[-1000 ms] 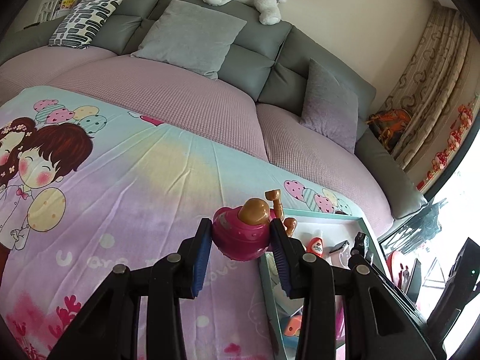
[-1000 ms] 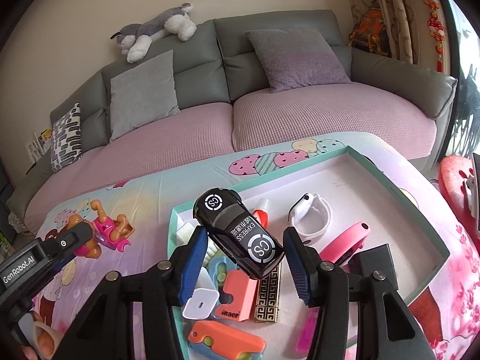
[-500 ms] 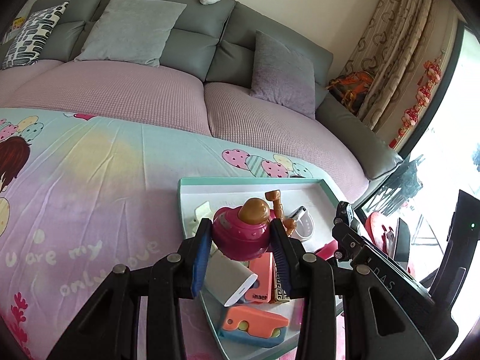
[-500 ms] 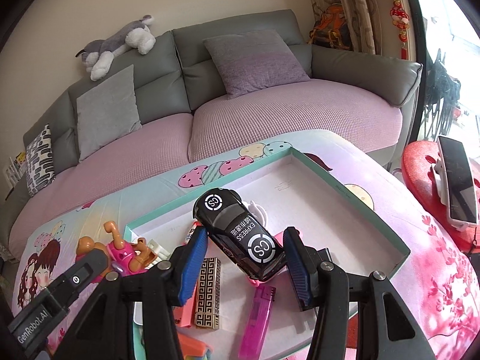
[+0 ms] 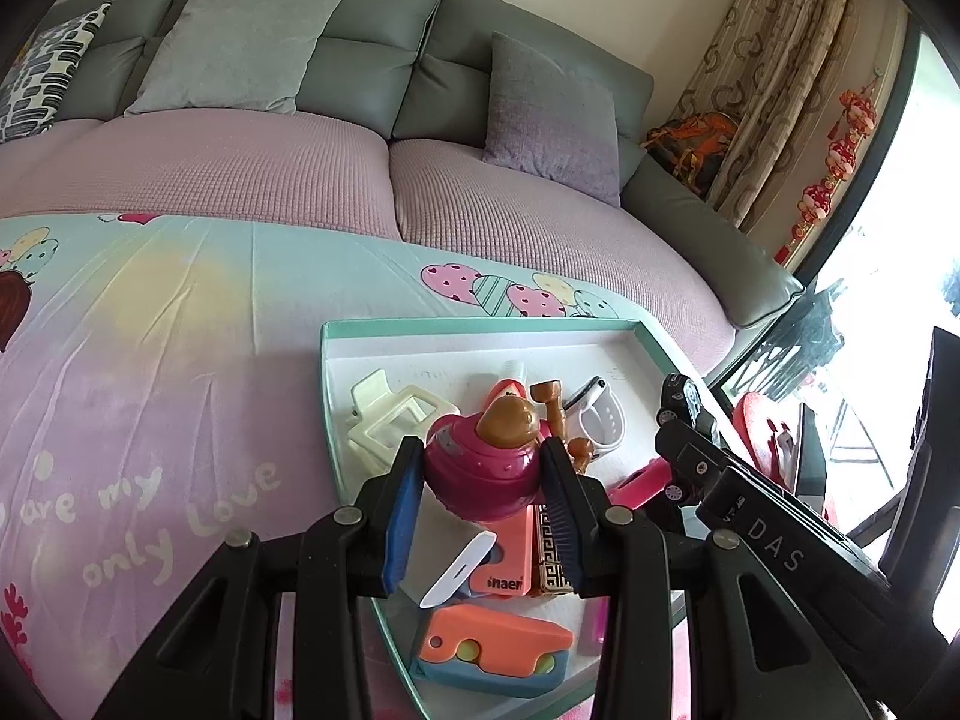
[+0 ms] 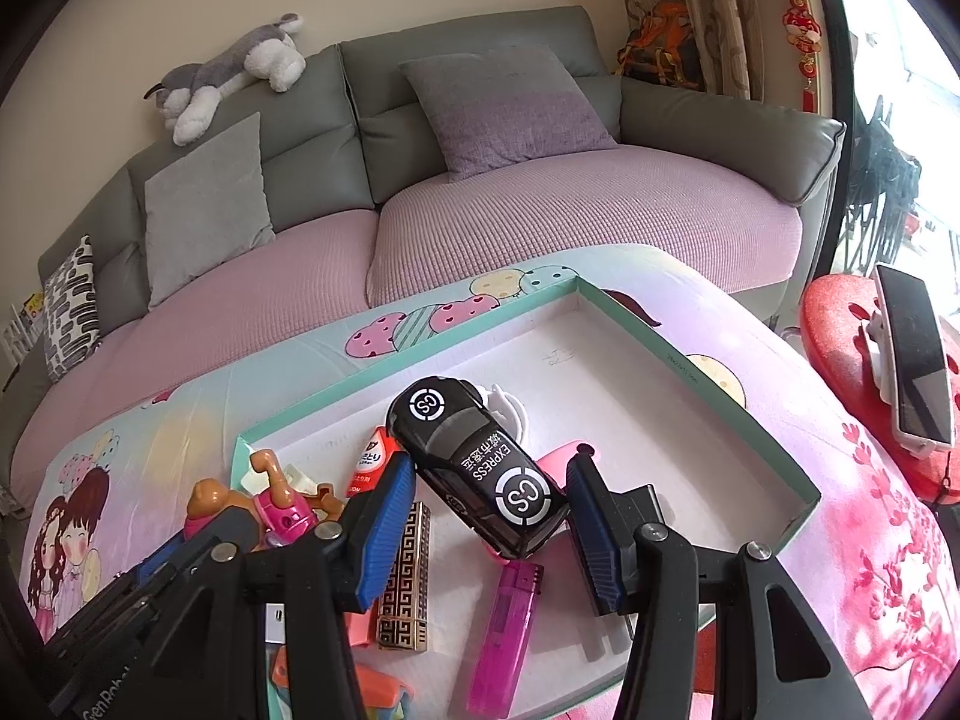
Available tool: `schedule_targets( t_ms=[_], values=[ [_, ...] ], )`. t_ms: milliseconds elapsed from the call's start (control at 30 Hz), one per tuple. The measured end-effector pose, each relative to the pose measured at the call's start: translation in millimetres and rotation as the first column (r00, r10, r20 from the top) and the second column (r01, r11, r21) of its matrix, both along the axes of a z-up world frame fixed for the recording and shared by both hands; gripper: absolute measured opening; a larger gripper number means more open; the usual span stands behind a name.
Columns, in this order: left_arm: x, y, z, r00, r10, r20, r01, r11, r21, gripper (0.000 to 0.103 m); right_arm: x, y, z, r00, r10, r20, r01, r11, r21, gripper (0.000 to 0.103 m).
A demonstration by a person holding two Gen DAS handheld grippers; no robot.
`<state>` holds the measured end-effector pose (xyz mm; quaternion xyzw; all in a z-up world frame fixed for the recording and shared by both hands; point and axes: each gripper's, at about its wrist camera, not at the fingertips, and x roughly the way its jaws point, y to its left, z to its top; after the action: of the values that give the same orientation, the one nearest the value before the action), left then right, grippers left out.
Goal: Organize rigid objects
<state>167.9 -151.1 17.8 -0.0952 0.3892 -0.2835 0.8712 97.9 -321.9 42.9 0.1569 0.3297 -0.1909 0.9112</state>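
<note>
My left gripper (image 5: 480,495) is shut on a pink toy dog (image 5: 486,468) with a brown head and holds it above the left part of a teal-rimmed white tray (image 5: 420,327). My right gripper (image 6: 492,531) is shut on a black toy car (image 6: 474,465) with "EXPRESS" on its roof, held above the tray (image 6: 708,372) middle. The toy dog also shows in the right wrist view (image 6: 276,504), at the left. The car also shows in the left wrist view (image 5: 681,405), at the right.
The tray holds a cream hair clip (image 5: 390,420), a white watch (image 5: 600,420), an orange-and-blue box (image 5: 492,645), a patterned gold lighter (image 6: 408,582), a purple lighter (image 6: 504,636) and a red tube (image 6: 369,459). A sofa (image 6: 540,222) stands behind. A phone (image 6: 915,354) lies on a red stool.
My left gripper has carried the toy dog from over the tablecloth to over the tray's left part. My right gripper with the car has shifted right over the tray.
</note>
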Motion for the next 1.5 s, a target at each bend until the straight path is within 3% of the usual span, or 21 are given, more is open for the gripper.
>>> schedule_targets(
  t_ms=[800,1267,1367,1500],
  values=[
    [4,11,6,0.999,0.031,-0.016,-0.031,1.000,-0.004,0.043,6,5,-3,0.999,0.011,-0.035,-0.012,0.999,-0.039,0.058],
    [19,46,-3,0.981,0.195,-0.013,-0.192,0.974,0.117,0.063,12,12,-7,0.997,0.039,-0.060,-0.042,0.998,-0.044,0.059],
    [24,56,-8,0.968,0.248,-0.023,-0.241,0.956,0.170,0.071,14,15,-9,0.996,0.048,-0.073,-0.052,0.997,-0.057,0.060],
    [30,67,-18,0.947,0.318,-0.033,-0.301,0.923,0.241,0.085,16,18,-10,0.995,0.051,-0.088,-0.058,0.995,-0.081,0.072]
  ],
)
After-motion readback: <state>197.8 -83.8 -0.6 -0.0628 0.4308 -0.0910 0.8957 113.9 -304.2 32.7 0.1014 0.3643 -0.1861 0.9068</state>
